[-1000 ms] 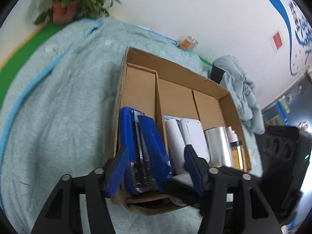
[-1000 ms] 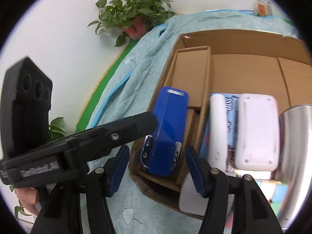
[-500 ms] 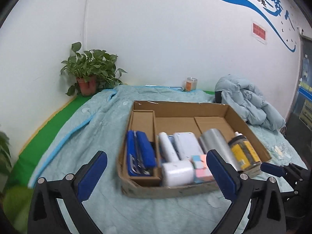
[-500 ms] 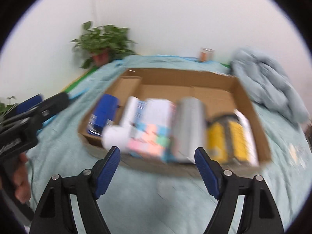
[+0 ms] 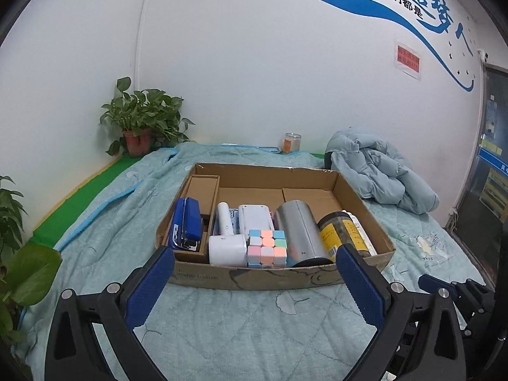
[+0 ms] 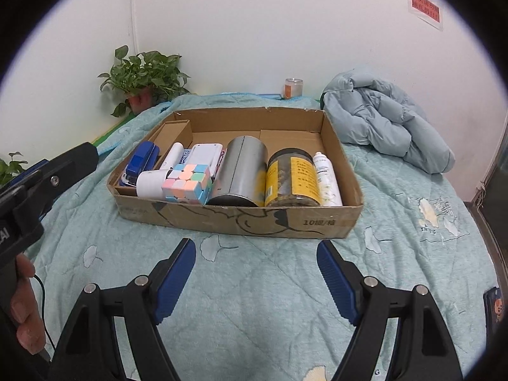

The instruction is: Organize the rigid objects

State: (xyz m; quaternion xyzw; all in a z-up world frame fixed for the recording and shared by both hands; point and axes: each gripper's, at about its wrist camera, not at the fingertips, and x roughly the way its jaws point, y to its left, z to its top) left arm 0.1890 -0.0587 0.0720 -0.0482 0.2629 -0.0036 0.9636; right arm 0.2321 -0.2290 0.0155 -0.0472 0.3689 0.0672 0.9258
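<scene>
A shallow cardboard box (image 5: 270, 276) (image 6: 238, 219) lies on a teal quilt. Packed along its near side are a blue stapler (image 5: 187, 222) (image 6: 141, 162), a white cylinder device (image 5: 227, 249) (image 6: 150, 184), a pastel cube (image 5: 266, 247) (image 6: 187, 184), a silver tin (image 5: 298, 231) (image 6: 241, 171), a yellow-labelled jar (image 5: 336, 235) (image 6: 292, 177) and a white spray bottle (image 6: 327, 177). My left gripper (image 5: 254, 250) hovers in front of the box, wide open and empty. My right gripper (image 6: 255, 244) is also open and empty, short of the box's front wall.
A potted plant (image 5: 143, 120) stands in the back left corner. A crumpled light blue jacket (image 5: 381, 174) lies right of the box, and a small glass jar (image 5: 292, 143) sits by the wall. A person's hand (image 6: 22, 317) shows at the left edge of the right wrist view.
Both grippers pulled back from the box and opened wider. The left one's jaws were around the blue stapler; the stapler now lies in the box's left compartment.
</scene>
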